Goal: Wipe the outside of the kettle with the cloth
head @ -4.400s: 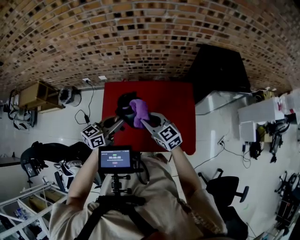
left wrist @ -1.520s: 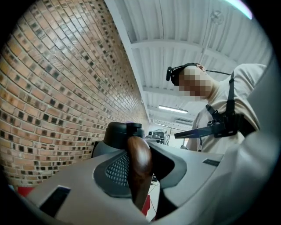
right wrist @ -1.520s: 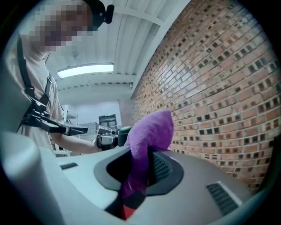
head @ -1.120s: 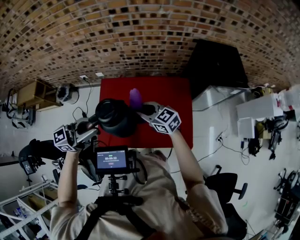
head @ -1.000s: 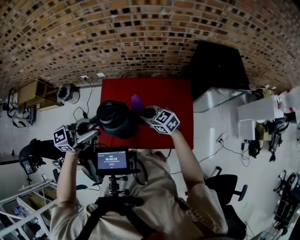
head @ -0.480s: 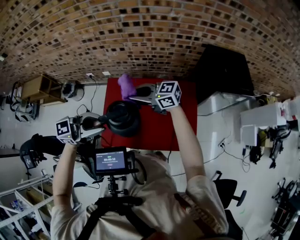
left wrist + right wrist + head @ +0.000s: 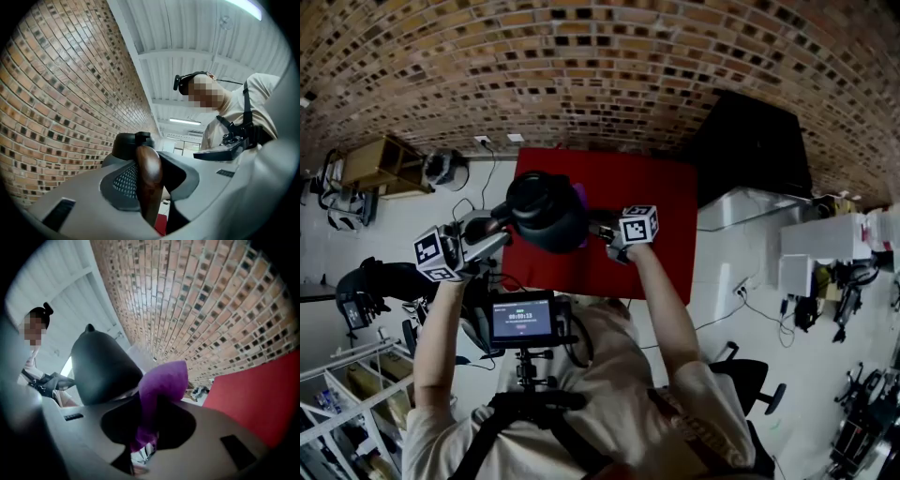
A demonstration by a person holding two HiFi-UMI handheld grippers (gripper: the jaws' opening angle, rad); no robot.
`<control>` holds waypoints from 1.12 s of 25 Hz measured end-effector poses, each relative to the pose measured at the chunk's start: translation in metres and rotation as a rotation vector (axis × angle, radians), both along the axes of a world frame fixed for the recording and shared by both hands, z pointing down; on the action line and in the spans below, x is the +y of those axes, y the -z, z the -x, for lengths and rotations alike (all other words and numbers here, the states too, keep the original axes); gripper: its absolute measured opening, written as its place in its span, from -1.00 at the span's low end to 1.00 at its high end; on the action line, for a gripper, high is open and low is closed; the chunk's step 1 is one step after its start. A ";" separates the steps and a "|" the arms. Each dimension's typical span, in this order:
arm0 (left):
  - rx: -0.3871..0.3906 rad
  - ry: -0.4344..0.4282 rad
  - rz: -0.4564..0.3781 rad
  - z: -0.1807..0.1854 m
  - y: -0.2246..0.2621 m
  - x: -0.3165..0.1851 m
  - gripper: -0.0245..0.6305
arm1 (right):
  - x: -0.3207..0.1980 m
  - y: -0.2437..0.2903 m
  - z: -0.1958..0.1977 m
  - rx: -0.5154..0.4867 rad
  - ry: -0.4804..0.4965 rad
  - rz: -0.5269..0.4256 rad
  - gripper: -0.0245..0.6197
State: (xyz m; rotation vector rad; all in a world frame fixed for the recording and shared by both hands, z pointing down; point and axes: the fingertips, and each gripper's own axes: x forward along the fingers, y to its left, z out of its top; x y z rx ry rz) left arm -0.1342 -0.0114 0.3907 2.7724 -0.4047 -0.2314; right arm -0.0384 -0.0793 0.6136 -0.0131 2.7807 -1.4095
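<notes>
A black kettle [image 7: 546,211] hangs tilted above the red table [image 7: 656,206]. My left gripper [image 7: 499,223] is shut on its brown wooden handle [image 7: 148,164], which fills the gap between the jaws in the left gripper view; the black lid [image 7: 133,142] shows beyond it. My right gripper [image 7: 598,225] is shut on a purple cloth [image 7: 163,383] and stands level at the kettle's right side. In the right gripper view the cloth lies against the dark kettle body [image 7: 101,366]. From the head view only a purple sliver of cloth [image 7: 580,195] peeks past the kettle.
A brick wall runs behind the table. A black cabinet [image 7: 748,141] stands at the right of the table, with white boxes [image 7: 825,248] further right. A wooden shelf [image 7: 380,161] is at the left. A small monitor [image 7: 525,319] rides on the person's chest.
The right gripper, half a second ago raised beyond the kettle with the cloth high, has dropped and rolled to the kettle's right side. The kettle has shifted slightly away with the left gripper.
</notes>
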 end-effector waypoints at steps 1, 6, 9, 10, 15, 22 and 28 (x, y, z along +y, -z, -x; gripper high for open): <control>0.008 0.030 0.002 0.003 -0.002 -0.006 -0.62 | 0.008 0.003 0.001 -0.038 -0.016 0.023 -0.63; 0.084 0.133 0.048 0.017 -0.015 -0.034 -0.62 | 0.029 0.029 0.006 -0.137 -0.130 0.005 -0.63; 0.104 0.163 0.063 0.017 -0.017 -0.041 -0.63 | 0.048 0.028 0.005 -0.048 -0.120 -0.090 -0.64; 0.107 0.169 0.067 0.016 -0.018 -0.043 -0.63 | 0.057 0.027 0.005 -0.012 -0.099 -0.130 -0.64; 0.056 0.228 0.077 0.013 -0.032 -0.055 -0.62 | 0.120 0.063 0.004 0.030 0.041 -0.291 -0.64; -0.088 0.325 0.157 0.012 -0.068 -0.068 -0.62 | 0.095 0.126 0.009 0.125 -0.050 -0.455 -0.64; -0.053 0.327 0.215 0.000 -0.081 -0.062 -0.61 | 0.076 0.098 0.052 0.288 0.025 -0.498 -0.63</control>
